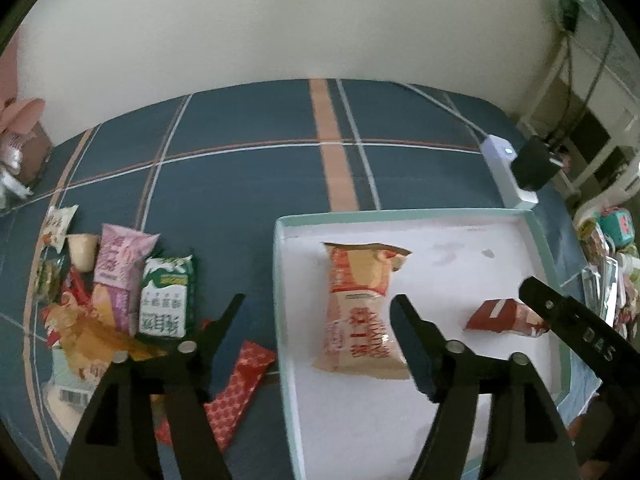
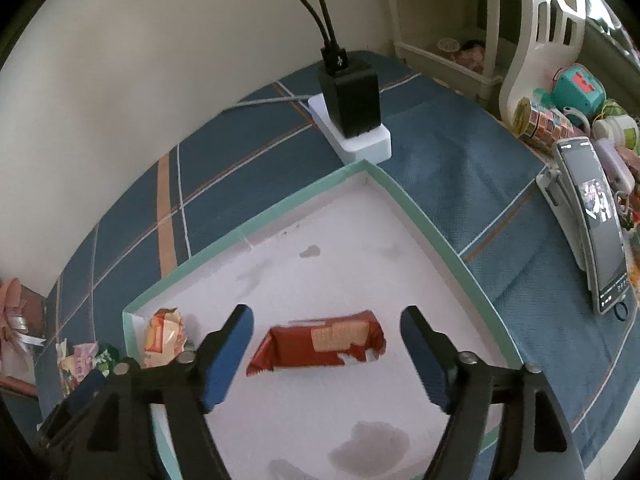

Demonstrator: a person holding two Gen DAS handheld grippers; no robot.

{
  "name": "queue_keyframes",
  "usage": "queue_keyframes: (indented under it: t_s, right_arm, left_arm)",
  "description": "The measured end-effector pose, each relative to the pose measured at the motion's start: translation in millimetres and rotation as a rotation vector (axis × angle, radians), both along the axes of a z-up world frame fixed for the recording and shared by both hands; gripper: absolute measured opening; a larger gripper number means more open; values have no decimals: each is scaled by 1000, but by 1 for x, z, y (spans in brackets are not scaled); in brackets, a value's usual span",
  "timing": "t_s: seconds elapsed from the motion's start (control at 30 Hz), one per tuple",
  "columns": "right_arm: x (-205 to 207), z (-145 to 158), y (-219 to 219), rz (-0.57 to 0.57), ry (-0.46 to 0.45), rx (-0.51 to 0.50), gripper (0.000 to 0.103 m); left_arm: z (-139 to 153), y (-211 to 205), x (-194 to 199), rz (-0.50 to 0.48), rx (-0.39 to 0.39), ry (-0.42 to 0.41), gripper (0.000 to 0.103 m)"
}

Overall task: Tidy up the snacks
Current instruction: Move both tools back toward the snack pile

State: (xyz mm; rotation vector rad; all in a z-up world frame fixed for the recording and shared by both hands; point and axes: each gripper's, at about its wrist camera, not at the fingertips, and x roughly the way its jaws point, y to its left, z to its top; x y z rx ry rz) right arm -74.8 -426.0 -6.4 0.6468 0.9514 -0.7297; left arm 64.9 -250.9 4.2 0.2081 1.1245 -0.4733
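With two packets already lying flat inside the shallow box, organizing judged as begun but far from finished.

Status:
- Orange packet: inside the box, near its left wall, lengthwise away from the camera.
- Red biscuit packet: on the box floor, closer to the right side.
- Loose pile: outside the box, to its left on the plaid cloth; includes a pink packet, a green-and-white packet and a red patterned wrapper. All still to be transferred.

Claw state:
- Left gripper: released, nothing clamped. Straddles the left box wall, one finger over the cloth, the other beside the orange packet.
- Right gripper: released. Red biscuit packet between the fingers in the wrist view, pads clear of both ends.

Materials and shapes:
- Box: card, mint-green rim, low walls, white floor with several dull stains.
- Packets: thin crinkled film, pillow-shaped, crimped ends, glossy; likely to slip and deform under a pinch.
- Red biscuit packet: creased, torn-looking at one end.
- Cloth: soft woven, blue with tan and white stripes.
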Motion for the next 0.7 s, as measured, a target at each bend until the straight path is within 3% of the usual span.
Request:
queue_keyframes:
  t_s: [0.1,0.27,0.33,0.5,0.7]
  right_arm:
    - [1,-2,2,15,12,10,88]
    - [7,-6,10,61,38,-1,103]
    - [9,-5,13,79,39,-13,103]
    - [13,-5,18,103,54,-31,103]
    - [12,0,24,112,52,-32,103]
  left_arm:
    - [-2,8,5,39,12,10,76]
    - [-7,25,16,120,38,5,91]
    - [-9,31,19,151,56,-3,99]
    - [-12,43,26,220,89,-33,101]
    - [-6,48,24,266,23,-34,101]
